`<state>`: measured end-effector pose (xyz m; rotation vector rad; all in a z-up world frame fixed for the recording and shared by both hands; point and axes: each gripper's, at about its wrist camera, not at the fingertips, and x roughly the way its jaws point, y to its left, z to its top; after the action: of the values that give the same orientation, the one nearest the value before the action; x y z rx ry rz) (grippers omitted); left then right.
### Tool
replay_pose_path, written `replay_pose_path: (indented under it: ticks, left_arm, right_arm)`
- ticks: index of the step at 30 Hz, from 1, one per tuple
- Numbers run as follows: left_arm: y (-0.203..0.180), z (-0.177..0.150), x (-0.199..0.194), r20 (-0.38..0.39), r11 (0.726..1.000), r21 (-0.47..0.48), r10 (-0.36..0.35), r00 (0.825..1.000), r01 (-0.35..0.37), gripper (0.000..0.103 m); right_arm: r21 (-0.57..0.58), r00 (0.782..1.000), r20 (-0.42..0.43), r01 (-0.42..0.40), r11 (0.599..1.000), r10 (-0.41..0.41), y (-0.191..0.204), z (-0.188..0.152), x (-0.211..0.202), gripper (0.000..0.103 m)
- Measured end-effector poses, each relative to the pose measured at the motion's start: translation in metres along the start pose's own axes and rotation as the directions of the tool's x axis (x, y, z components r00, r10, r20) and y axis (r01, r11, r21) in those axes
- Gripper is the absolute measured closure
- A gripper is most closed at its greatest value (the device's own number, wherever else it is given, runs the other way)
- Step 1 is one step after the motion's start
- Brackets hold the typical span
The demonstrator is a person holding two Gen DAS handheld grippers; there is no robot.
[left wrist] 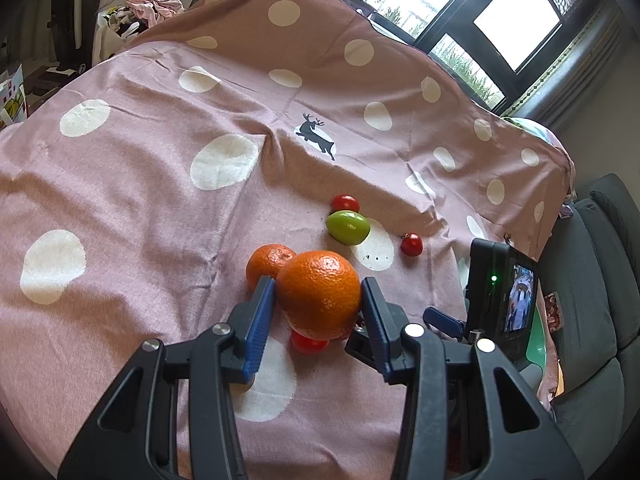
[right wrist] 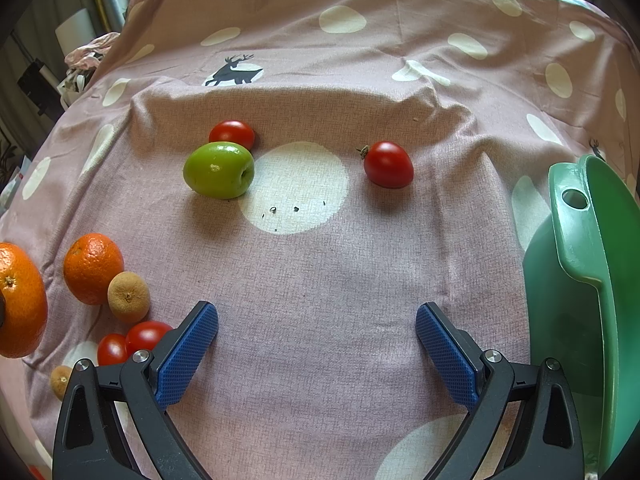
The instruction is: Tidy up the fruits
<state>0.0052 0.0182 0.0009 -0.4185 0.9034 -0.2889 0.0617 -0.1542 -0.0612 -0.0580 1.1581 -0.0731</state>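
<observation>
**Large orange held aloft, basin off to the right**

Left gripper [left wrist: 320,300]: blue ribbed pads clamped on both flanks of the large round orange [left wrist: 319,294], lifted clear of the pink spotted cloth [left wrist: 140,200]. Right gripper [right wrist: 316,344]: jaws spread wide, nothing between them, over bare cloth.

Beyond the left fingertips: smaller orange [left wrist: 267,262], green apple-like fruit [left wrist: 347,227], two red tomatoes. Green plastic basin [right wrist: 580,280] sits just right of the right gripper.

Risks, by my reading:
- Pads grip near the orange's widest part; the rounded peel could slip out if jolted.
- Lowering blind could crush the tomato [left wrist: 308,344] directly beneath.

Unclear: basin contents are cut off, and the brown fruits [right wrist: 129,297] are hidden from the left view.
</observation>
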Motion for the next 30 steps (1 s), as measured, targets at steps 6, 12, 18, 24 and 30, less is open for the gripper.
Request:
replay_pose_path:
  ticks: [6,12,18,24,30]
  left_arm:
    - [0.005,0.002,0.004,-0.014,1.0,-0.015,0.022,1.0,-0.022,0.06]
    - [0.008,0.002,0.007,-0.026,0.999,-0.028,0.033,0.999,-0.033,0.06]
    - [0.013,0.004,0.012,-0.042,0.998,-0.037,0.049,0.998,-0.051,0.06]
    - [0.016,0.006,0.012,-0.052,0.998,-0.045,0.04,0.998,-0.042,0.06]
    - [0.016,0.006,0.012,-0.051,0.998,-0.05,0.043,0.998,-0.046,0.06]
  right_arm:
    - [0.0,1.0,0.0,0.0,1.0,0.0,0.0,0.0,0.0,0.004]
    - [0.0,1.0,0.0,0.0,1.0,0.0,0.0,0.0,0.0,0.004]
    - [0.0,1.0,0.0,0.0,1.0,0.0,0.0,0.0,0.0,0.004]
    - [0.0,1.0,-0.001,0.0,1.0,0.0,0.0,0.0,0.0,0.004]
    - [-0.001,1.0,-0.002,0.0,1.0,0.0,0.0,0.0,0.0,0.004]
